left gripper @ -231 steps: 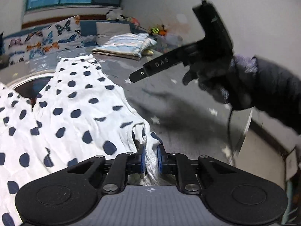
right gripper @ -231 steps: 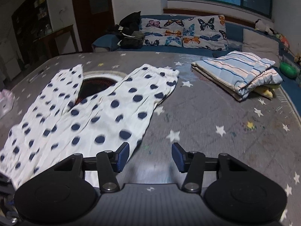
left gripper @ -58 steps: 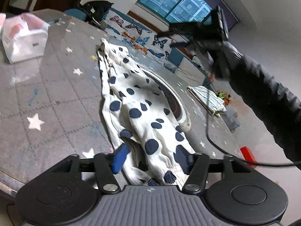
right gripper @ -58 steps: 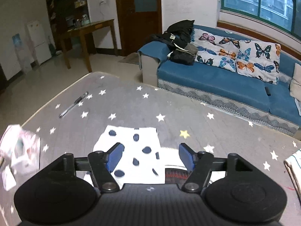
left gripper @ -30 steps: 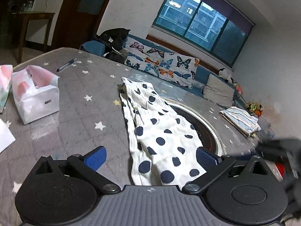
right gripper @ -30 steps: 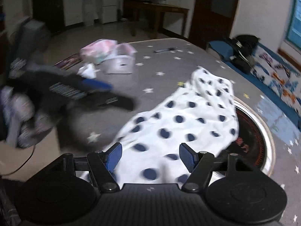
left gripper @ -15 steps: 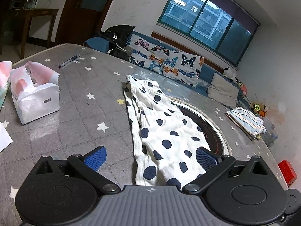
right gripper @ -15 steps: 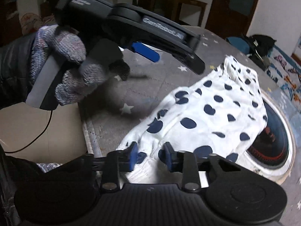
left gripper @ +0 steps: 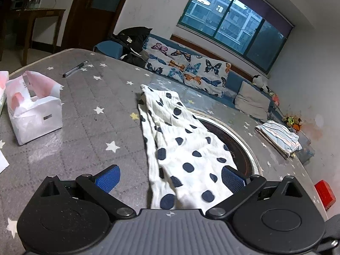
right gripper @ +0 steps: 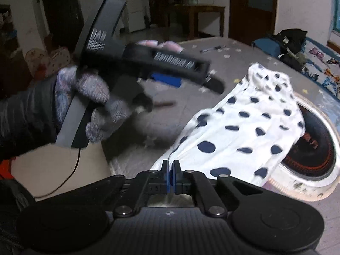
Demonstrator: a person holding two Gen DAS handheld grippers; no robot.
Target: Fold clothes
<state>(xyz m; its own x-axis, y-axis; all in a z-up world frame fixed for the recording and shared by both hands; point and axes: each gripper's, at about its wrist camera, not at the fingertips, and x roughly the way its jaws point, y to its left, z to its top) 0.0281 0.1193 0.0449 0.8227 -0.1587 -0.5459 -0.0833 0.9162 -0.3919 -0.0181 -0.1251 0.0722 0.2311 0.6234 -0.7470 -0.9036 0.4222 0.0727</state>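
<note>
White trousers with navy dots (left gripper: 180,144) lie folded lengthwise on the grey star-patterned table, running from near me to the far end. My left gripper (left gripper: 170,179) is wide open and empty, its blue pads on either side of the near hem and above it. In the right wrist view the trousers (right gripper: 244,127) stretch away to the right. My right gripper (right gripper: 170,170) is shut on the near corner of the trousers' hem. The left gripper (right gripper: 170,80) also shows there, held in a gloved hand at upper left, blurred.
A white and pink tissue bag (left gripper: 36,110) stands at the left. A pen (left gripper: 75,69) lies at the far left. A round inset hotplate (left gripper: 233,146) lies partly under the trousers. A folded striped cloth (left gripper: 278,136) lies at the right. A sofa with butterfly cushions (left gripper: 191,70) stands behind.
My right gripper has closed from part open to shut on the trousers' near hem corner. The left gripper stays wide open and has shifted slightly closer over the hem.
</note>
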